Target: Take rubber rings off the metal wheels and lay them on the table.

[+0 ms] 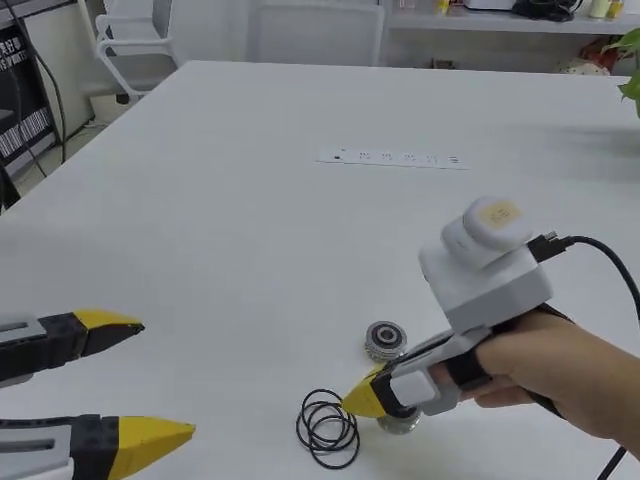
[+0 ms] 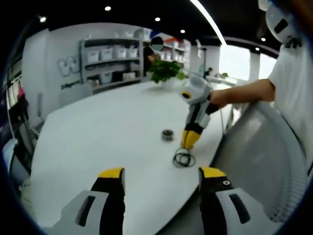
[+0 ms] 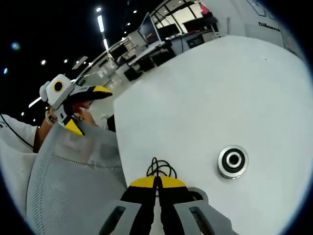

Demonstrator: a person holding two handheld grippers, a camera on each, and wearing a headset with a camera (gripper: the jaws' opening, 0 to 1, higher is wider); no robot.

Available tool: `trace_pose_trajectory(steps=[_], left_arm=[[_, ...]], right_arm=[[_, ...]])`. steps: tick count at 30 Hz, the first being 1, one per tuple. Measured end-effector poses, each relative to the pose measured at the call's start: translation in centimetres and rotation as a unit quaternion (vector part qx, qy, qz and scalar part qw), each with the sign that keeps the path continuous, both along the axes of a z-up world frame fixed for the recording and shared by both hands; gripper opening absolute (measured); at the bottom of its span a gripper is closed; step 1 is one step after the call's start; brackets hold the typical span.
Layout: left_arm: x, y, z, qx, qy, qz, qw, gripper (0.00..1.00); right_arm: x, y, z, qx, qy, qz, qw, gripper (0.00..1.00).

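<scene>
A loose pile of black rubber rings (image 1: 328, 428) (image 2: 183, 159) (image 3: 161, 169) lies on the white table (image 1: 250, 220) near its front edge. One metal wheel (image 1: 385, 340) (image 2: 167, 134) (image 3: 233, 161) lies flat just beyond them. A second wheel (image 1: 400, 422) is partly hidden under my right gripper (image 1: 365, 398) (image 2: 190, 139) (image 3: 156, 182). That gripper's jaws are shut, with the yellow tips right at the pile; I cannot make out a ring between them. My left gripper (image 1: 135, 378) (image 2: 161, 174) (image 3: 88, 108) hovers open off to the left, holding nothing.
A white power strip (image 1: 392, 158) lies mid-table, far from the work. A grey mesh chair back (image 2: 254, 161) (image 3: 73, 181) stands close to the table's near edge. A potted plant (image 1: 630, 60) (image 2: 166, 71) sits at the far right.
</scene>
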State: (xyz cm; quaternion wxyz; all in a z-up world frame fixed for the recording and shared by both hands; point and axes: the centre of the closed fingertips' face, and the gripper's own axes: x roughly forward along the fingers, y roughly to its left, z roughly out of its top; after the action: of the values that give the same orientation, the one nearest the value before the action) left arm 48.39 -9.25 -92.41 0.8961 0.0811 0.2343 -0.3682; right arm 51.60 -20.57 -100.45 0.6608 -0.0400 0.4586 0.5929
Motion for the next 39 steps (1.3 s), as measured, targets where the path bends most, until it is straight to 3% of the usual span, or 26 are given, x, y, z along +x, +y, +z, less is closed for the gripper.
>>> trace_pose_trajectory(steps=[3, 8, 25, 39], left_arm=[[0.0, -0.2, -0.4, -0.017, 0.015, 0.002, 0.9997, 0.68], [-0.2, -0.3, -1.1, -0.010, 0.027, -0.003, 0.9996, 0.68], [-0.3, -0.3, -0.9, -0.027, 0.029, 0.004, 0.9992, 0.68], [-0.1, -0.3, -0.9, -0.032, 0.026, 0.007, 0.9991, 0.67]], right_arm=[[0.0, -0.2, -0.2, -0.007, -0.001, 0.001, 1.0000, 0.00], [0.3, -0.5, -0.7, -0.021, -0.010, -0.001, 0.9997, 0.00], [1.1, -1.1, -1.2, -0.036, -0.042, 0.000, 0.9984, 0.00], [1.0, -1.2, -1.0, -0.057, -0.085, 0.029, 0.9944, 0.05]])
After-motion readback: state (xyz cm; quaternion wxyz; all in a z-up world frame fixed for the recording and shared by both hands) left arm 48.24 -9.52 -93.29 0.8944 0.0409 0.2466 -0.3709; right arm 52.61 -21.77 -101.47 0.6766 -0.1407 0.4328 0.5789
